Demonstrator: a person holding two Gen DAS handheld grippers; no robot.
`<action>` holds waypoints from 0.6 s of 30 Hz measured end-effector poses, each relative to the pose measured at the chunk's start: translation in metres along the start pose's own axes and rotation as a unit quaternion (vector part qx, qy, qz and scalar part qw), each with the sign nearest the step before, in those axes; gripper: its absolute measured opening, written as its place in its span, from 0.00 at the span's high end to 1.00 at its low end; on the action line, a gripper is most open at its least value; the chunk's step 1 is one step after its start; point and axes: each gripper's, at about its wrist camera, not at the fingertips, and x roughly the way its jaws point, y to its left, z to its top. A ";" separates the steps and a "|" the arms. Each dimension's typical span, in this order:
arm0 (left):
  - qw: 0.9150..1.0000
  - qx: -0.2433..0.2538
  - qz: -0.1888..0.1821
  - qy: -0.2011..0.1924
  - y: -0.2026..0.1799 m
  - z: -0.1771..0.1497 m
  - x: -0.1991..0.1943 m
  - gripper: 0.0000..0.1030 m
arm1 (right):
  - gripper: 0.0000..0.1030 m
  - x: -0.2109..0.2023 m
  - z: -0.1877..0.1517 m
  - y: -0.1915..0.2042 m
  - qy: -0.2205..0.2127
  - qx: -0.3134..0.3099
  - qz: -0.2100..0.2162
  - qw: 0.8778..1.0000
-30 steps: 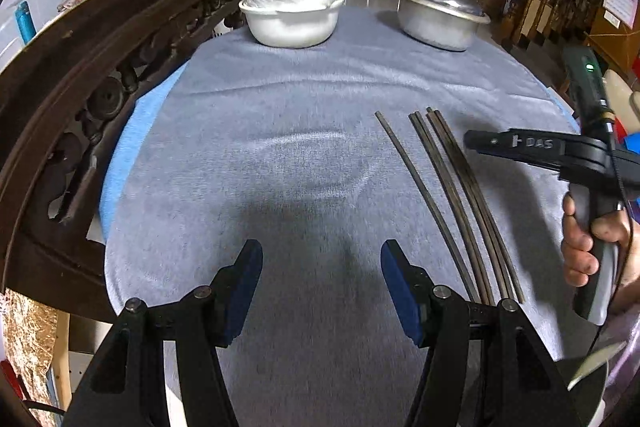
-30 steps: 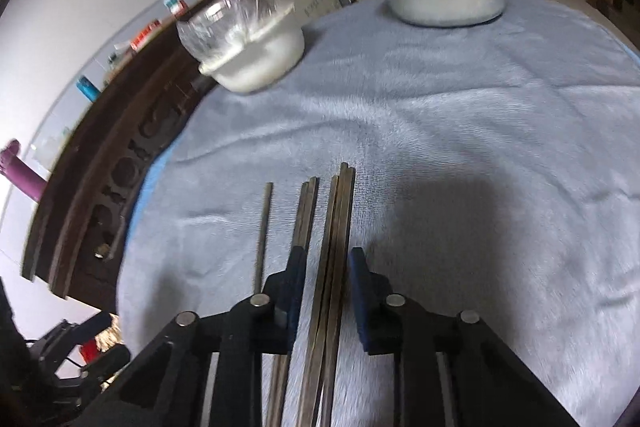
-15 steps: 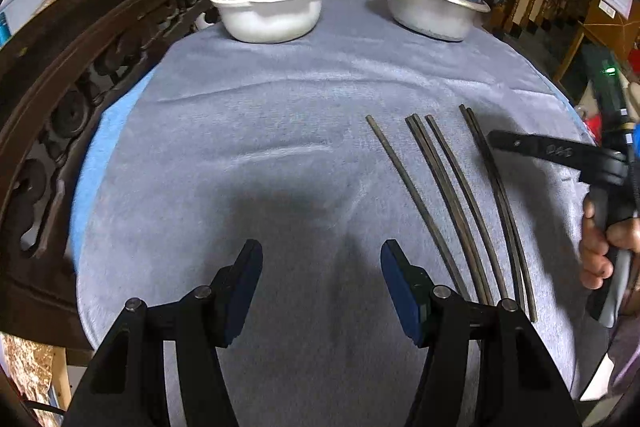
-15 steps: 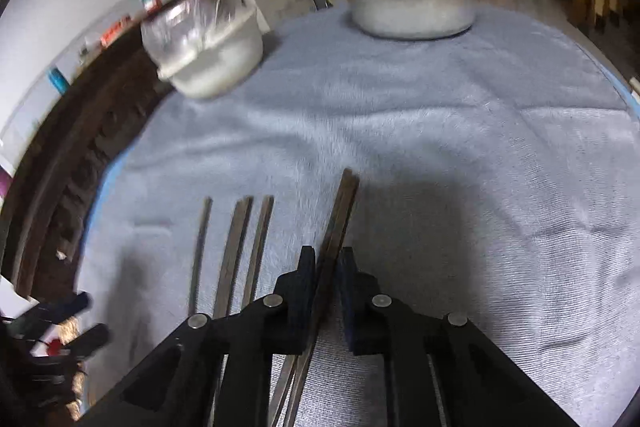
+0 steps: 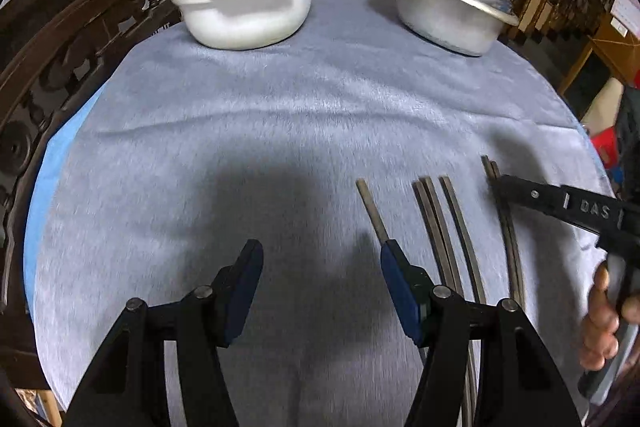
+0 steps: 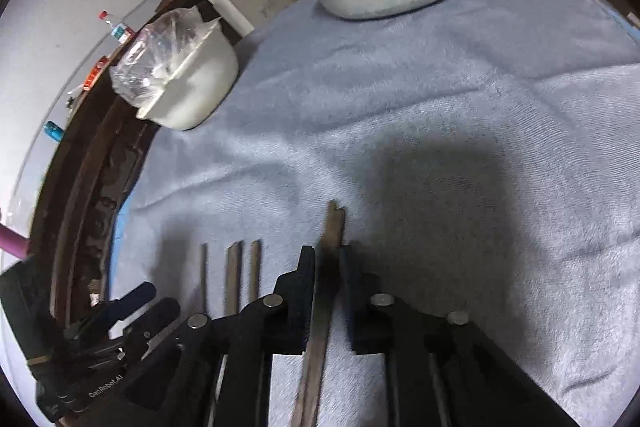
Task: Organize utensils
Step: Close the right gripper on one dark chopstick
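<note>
Several dark chopsticks lie on the grey cloth. My right gripper [image 6: 327,259] is shut on a pair of chopsticks [image 6: 334,227], held apart to the right of the others; it also shows in the left wrist view [image 5: 498,183] on that pair [image 5: 510,239]. A single chopstick [image 5: 372,213] and three more chopsticks [image 5: 440,223] lie left of it; they show in the right wrist view [image 6: 234,275]. My left gripper [image 5: 320,263] is open and empty above the cloth, its right finger [image 5: 396,275] over the single chopstick.
A white bowl with a plastic bag [image 5: 244,7] and a lidded metal pot [image 5: 452,15] stand at the far side of the cloth-covered table [image 5: 240,131]. A carved dark wooden rail [image 5: 52,67] runs along the left edge.
My right gripper closed on the rightmost pair of chopsticks and slid it right, away from the others. My left gripper moved forward and to the right, nearer the single chopstick.
</note>
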 end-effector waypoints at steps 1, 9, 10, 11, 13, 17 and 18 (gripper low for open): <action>1.000 -0.001 0.005 0.003 0.000 0.001 0.003 0.46 | 0.93 -0.001 0.000 -0.001 0.001 -0.001 -0.004 1.000; 1.000 0.012 0.015 -0.001 -0.004 0.003 0.015 0.54 | 0.92 -0.020 0.003 -0.023 -0.003 0.007 -0.032 0.999; 1.000 0.016 0.015 0.000 -0.005 0.004 0.016 0.54 | 0.91 -0.019 0.005 -0.023 0.002 0.011 -0.032 0.999; 1.000 0.020 0.016 0.002 -0.006 0.006 0.016 0.54 | 0.89 -0.017 0.007 -0.022 0.011 0.012 -0.038 0.999; 0.999 0.027 0.017 0.006 -0.006 0.010 0.019 0.54 | 0.88 -0.013 0.009 -0.014 0.016 0.001 -0.057 0.998; 0.999 0.034 0.015 0.015 -0.006 0.016 0.023 0.54 | 0.87 -0.006 0.015 0.002 0.035 -0.031 -0.109 0.993; 0.999 0.034 0.015 0.018 -0.006 0.018 0.024 0.54 | 0.87 -0.004 0.016 0.005 0.041 -0.038 -0.119 0.991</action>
